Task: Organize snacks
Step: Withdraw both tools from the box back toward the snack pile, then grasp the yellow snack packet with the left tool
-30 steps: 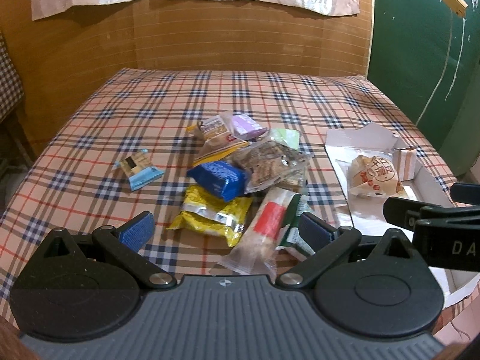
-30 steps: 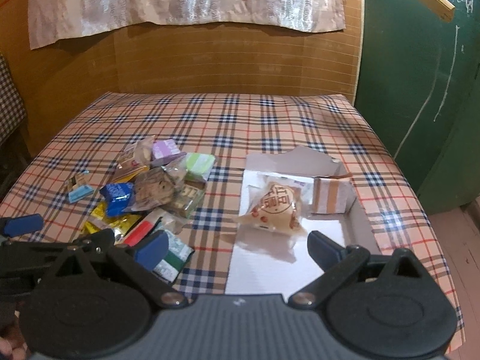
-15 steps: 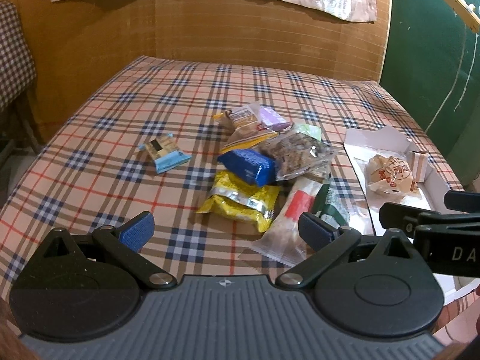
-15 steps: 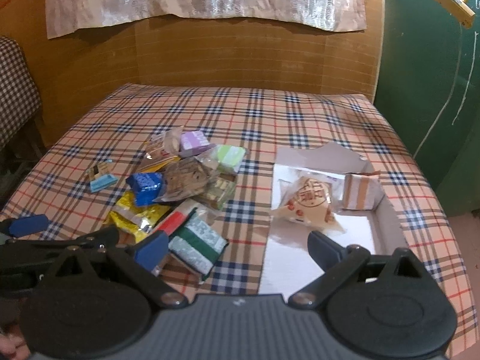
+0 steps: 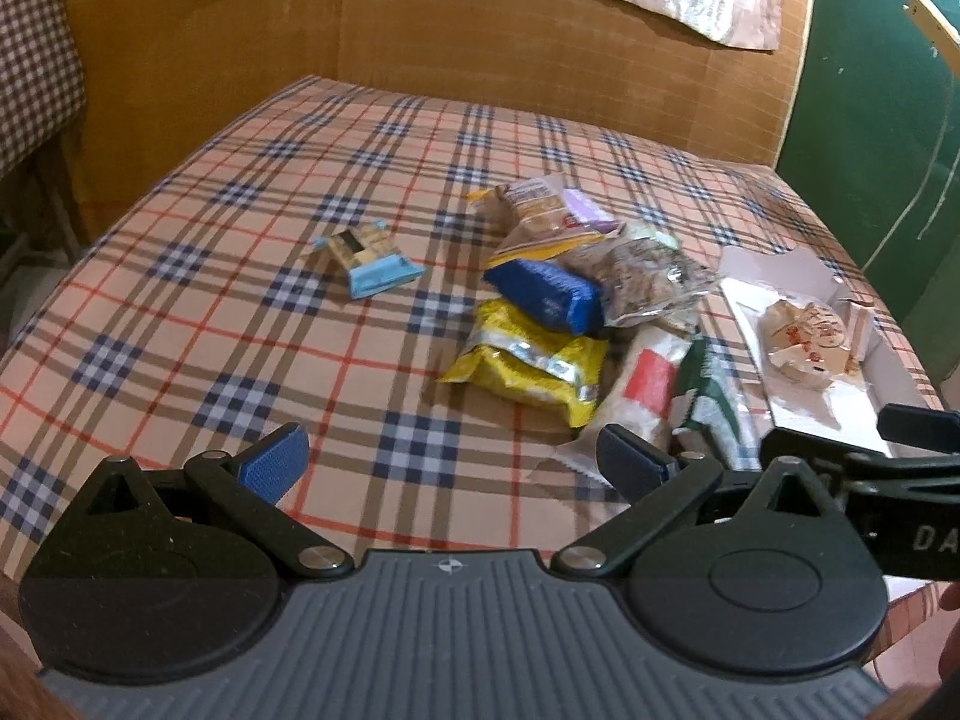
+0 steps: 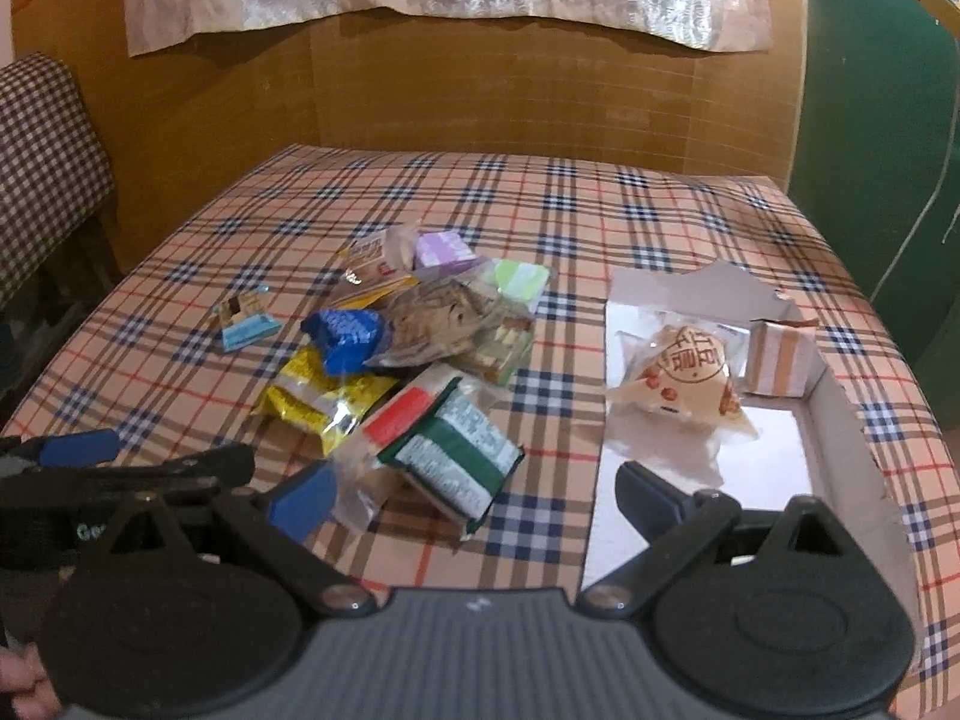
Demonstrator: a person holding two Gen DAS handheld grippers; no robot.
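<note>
Your counter (image 6: 600, 192), under a plaid cloth, carries everything. At 3 o'clock on it in the right wrist view lies the open white box (image 6: 840, 420); inside, a round bun in a clear wrapper (image 6: 684, 381) sits just beside a small striped carton (image 6: 780, 360).

Left of the box is the snack pile (image 6: 414, 348): a clear bag of crackers (image 6: 438, 315) on top, a yellow foil pouch (image 6: 318, 402) under a blue packet (image 6: 345, 333), and a green-and-white pack (image 6: 456, 450) touching a red-labelled clear sleeve (image 6: 402, 414) at the near edge. A small light-blue bar (image 5: 372, 261) lies apart at 10 o'clock from the pile.

Your left claw (image 5: 447, 456) and right claw (image 6: 474, 492) both stand with fingers wide apart, holding nothing, hovering at 6 o'clock near the counter's edge.

Judgement: these packets are light, soft and slick, and the contents probably crush easily. Take the green-and-white pack across its stiffer short sides; pinch film bags at the crimped seam, not the belly.
</note>
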